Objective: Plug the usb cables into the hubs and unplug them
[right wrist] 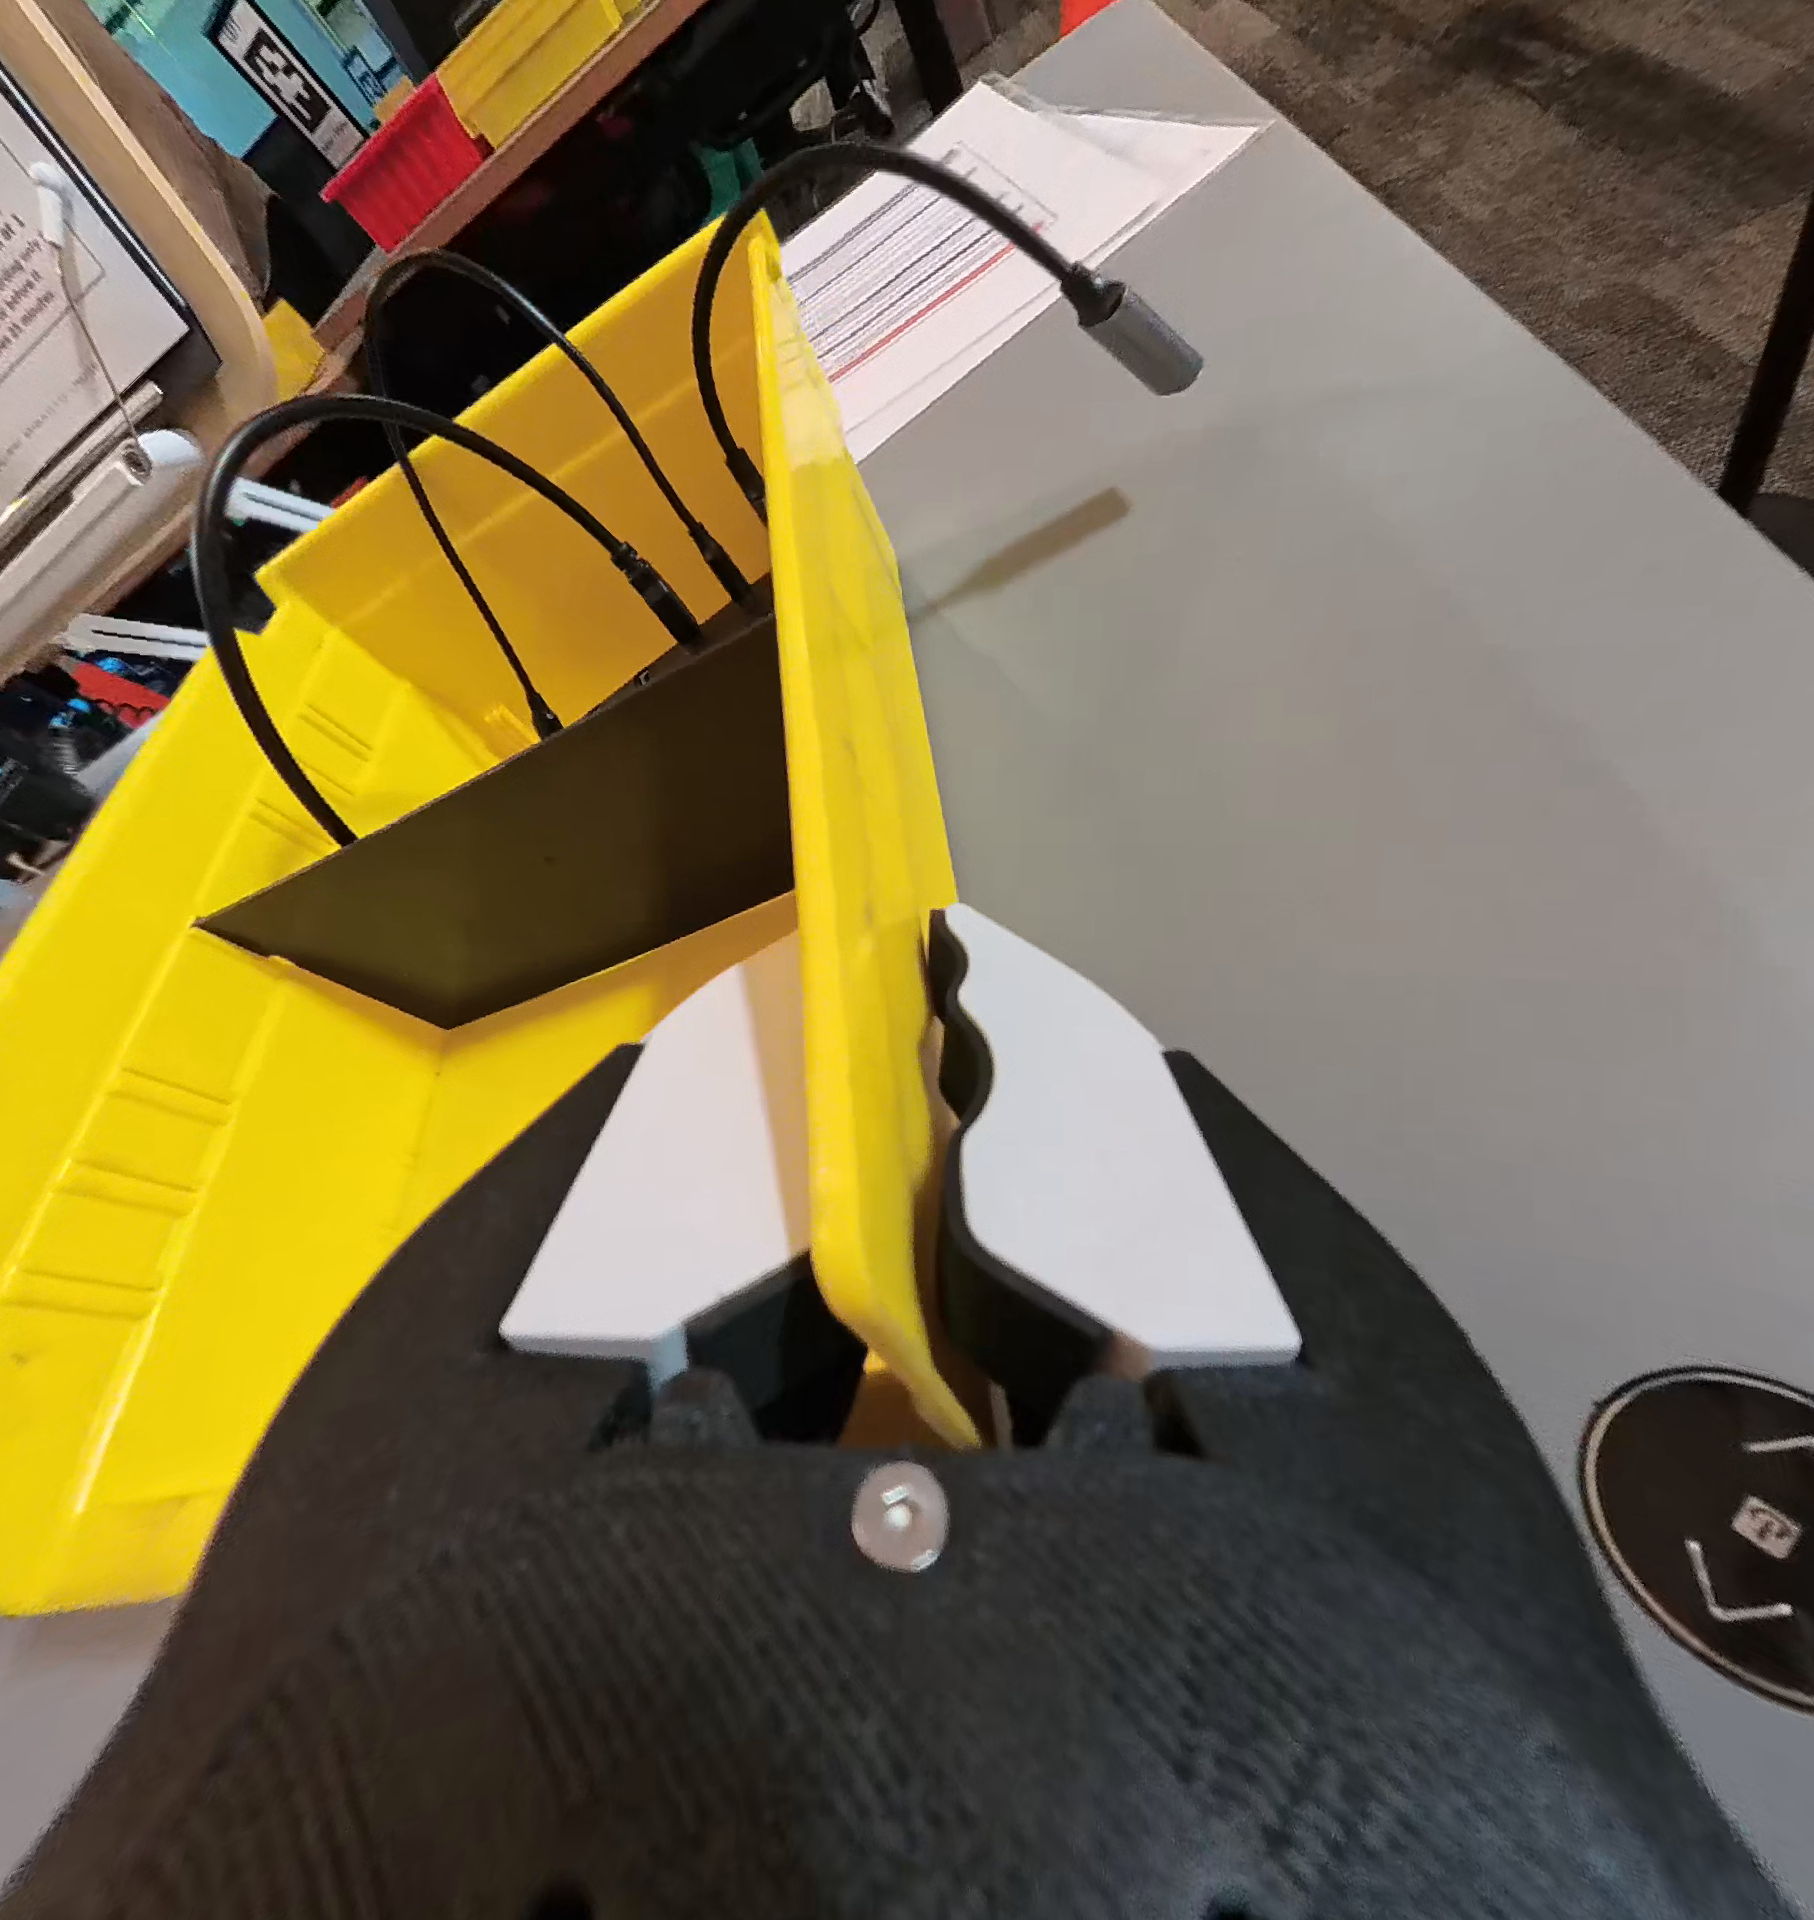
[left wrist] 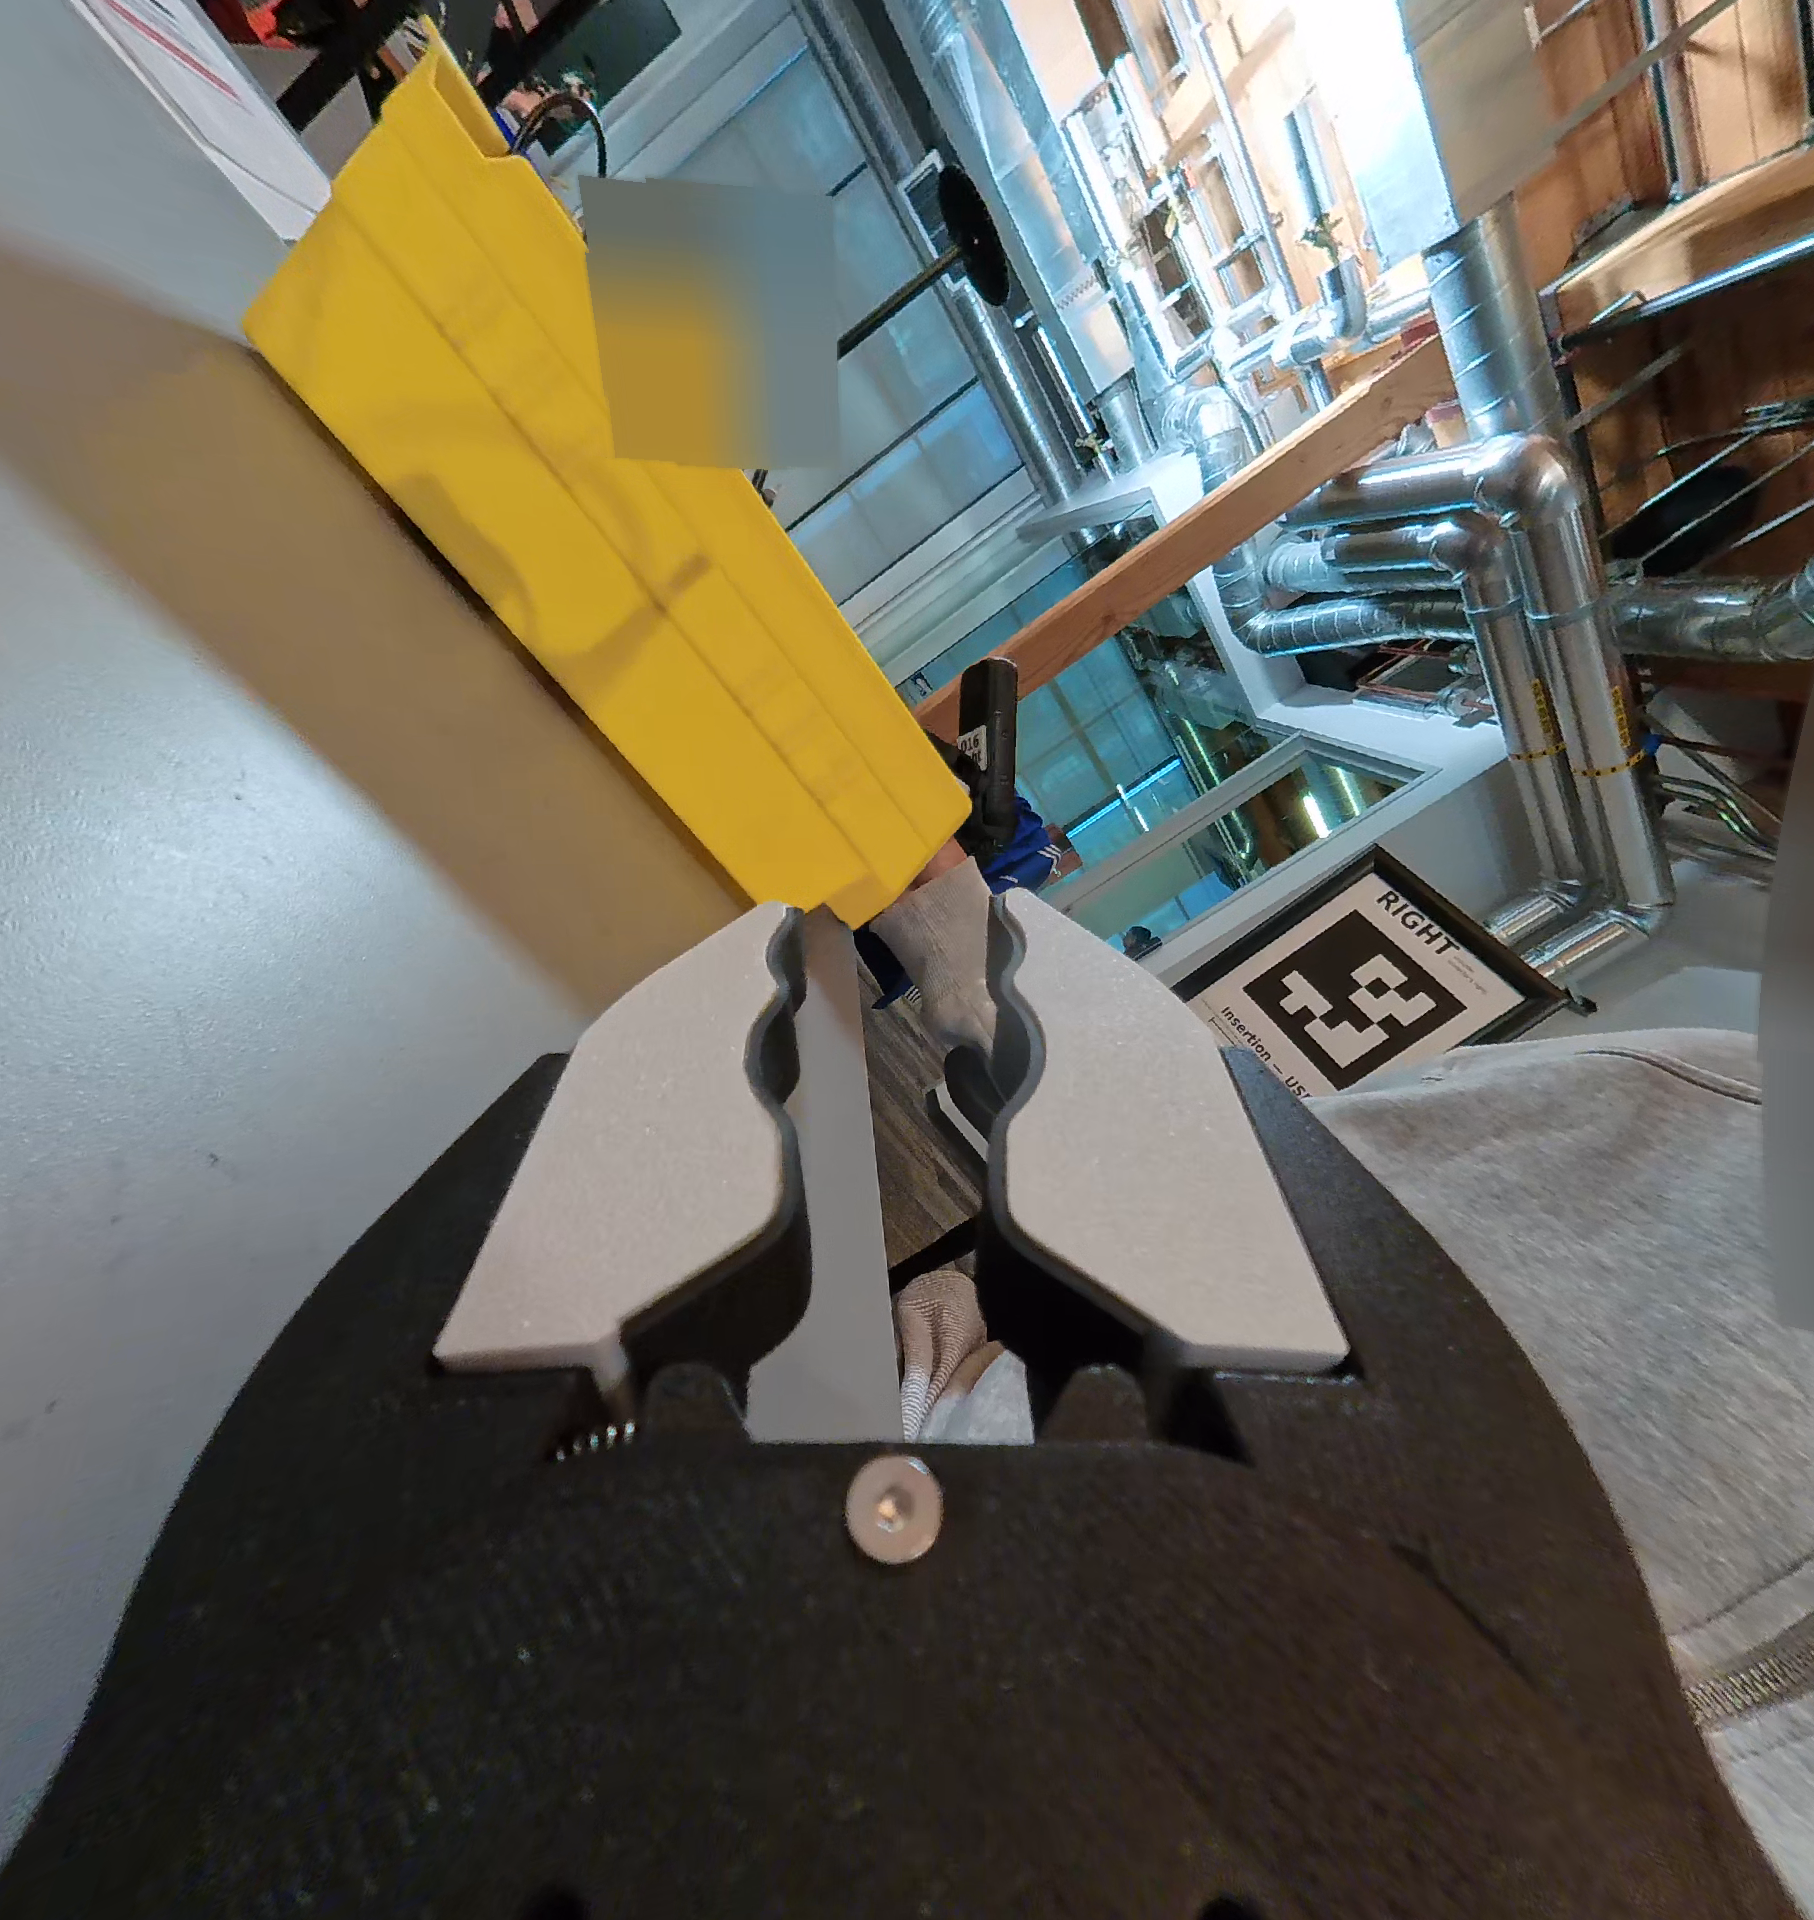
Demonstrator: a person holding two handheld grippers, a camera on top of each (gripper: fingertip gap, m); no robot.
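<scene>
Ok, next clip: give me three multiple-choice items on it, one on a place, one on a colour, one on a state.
1. Where is the grey plug at the free cable end?
A. Deep inside the bin
B. Over the table, outside the bin wall
C. Between the left tongs

2. What colour is the bin that the right tongs reach?
A. Yellow
B. Blue
C. Green

3. How do the right tongs stand?
A. Wide open, nothing between them
B. Shut on a cable
C. Shut on the bin wall

Key: 1 B, the grey plug hangs over the table. 2 A, the bin is plainly yellow. 3 C, the right tongs pinch the wall between their fingers.
</scene>
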